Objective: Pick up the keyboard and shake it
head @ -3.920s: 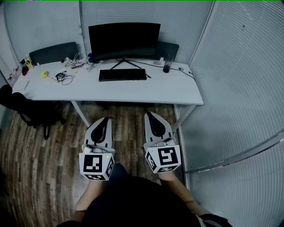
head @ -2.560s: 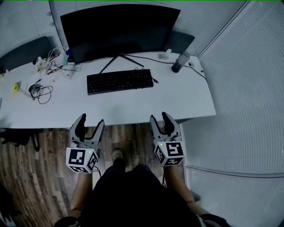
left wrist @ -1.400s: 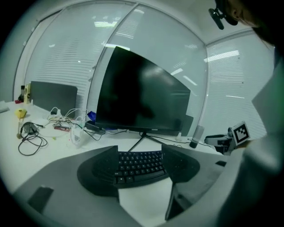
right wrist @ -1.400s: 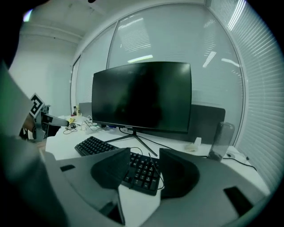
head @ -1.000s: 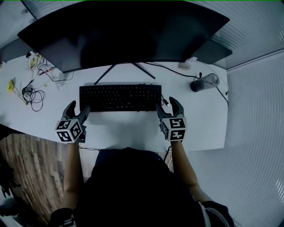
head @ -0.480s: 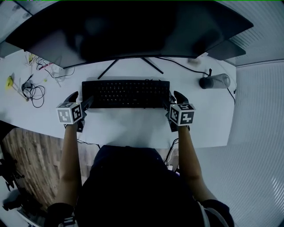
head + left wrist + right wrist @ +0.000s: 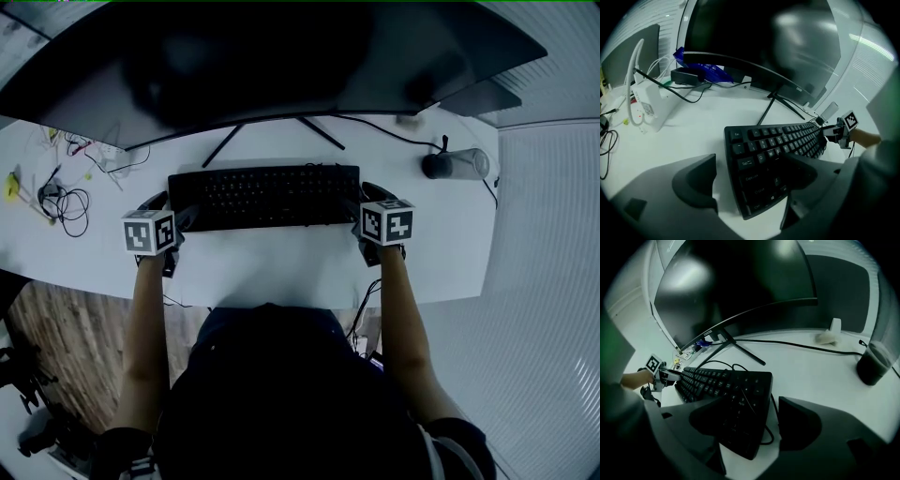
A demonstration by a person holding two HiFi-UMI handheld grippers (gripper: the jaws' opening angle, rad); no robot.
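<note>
A black keyboard point(image 7: 264, 195) lies flat on the white desk point(image 7: 281, 267), in front of the monitor stand. My left gripper point(image 7: 176, 214) is at its left end and my right gripper point(image 7: 360, 200) at its right end. In the left gripper view, the keyboard's point(image 7: 773, 140) left end sits between the wide jaws of the left gripper point(image 7: 750, 180). One jaw hangs over the keys and the other stands off the edge. In the right gripper view, the right gripper point(image 7: 757, 420) straddles the keyboard's point(image 7: 736, 385) right end the same way. Both grippers are open.
A large curved monitor point(image 7: 281, 56) stands close behind the keyboard. A dark tumbler point(image 7: 455, 165) sits at the back right and loose cables point(image 7: 56, 197) lie at the left. The keyboard's cord point(image 7: 771, 427) loops beside the right gripper. The desk's front edge is just behind the grippers.
The person has walked up to the desk. Both grippers have moved forward from the desk's front edge onto the keyboard's two ends, and their jaws have spread wider.
</note>
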